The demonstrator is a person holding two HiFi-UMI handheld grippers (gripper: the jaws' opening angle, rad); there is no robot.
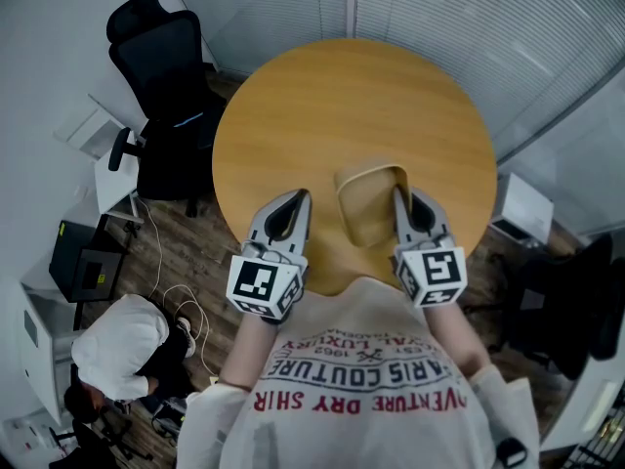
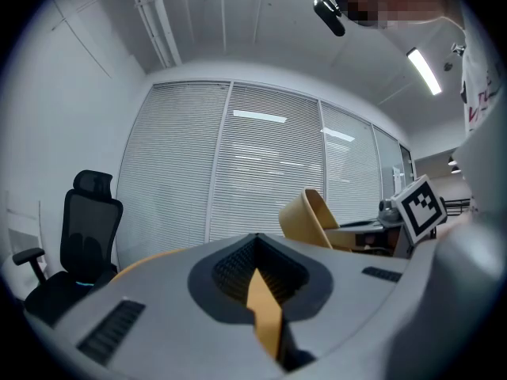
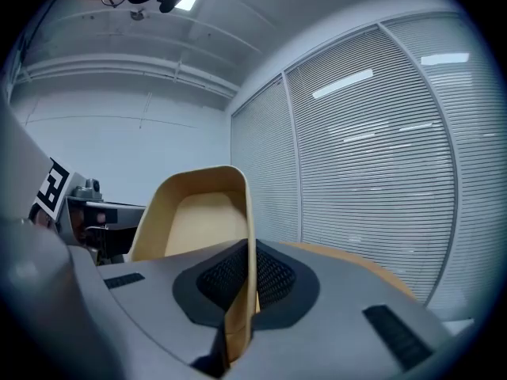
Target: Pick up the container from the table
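Note:
A tan, open-topped container [image 1: 369,203] hangs tilted over the near edge of the round wooden table [image 1: 352,106]. My right gripper [image 1: 402,203] is shut on its right wall. In the right gripper view that thin wall [image 3: 198,220] runs down between the jaws of my right gripper [image 3: 245,279]. My left gripper [image 1: 293,203] is to the left of the container, apart from it, and shut on nothing. In the left gripper view the left gripper [image 2: 257,275] shows only a thin tan slit between its jaws, and the container [image 2: 309,220] is tipped up at the right.
A black office chair [image 1: 161,76] stands left of the table. A person in white [image 1: 117,345] crouches on the floor at lower left beside a black box [image 1: 83,257] and cables. Window blinds [image 1: 439,18] lie behind the table, and a white unit [image 1: 522,208] stands at the right.

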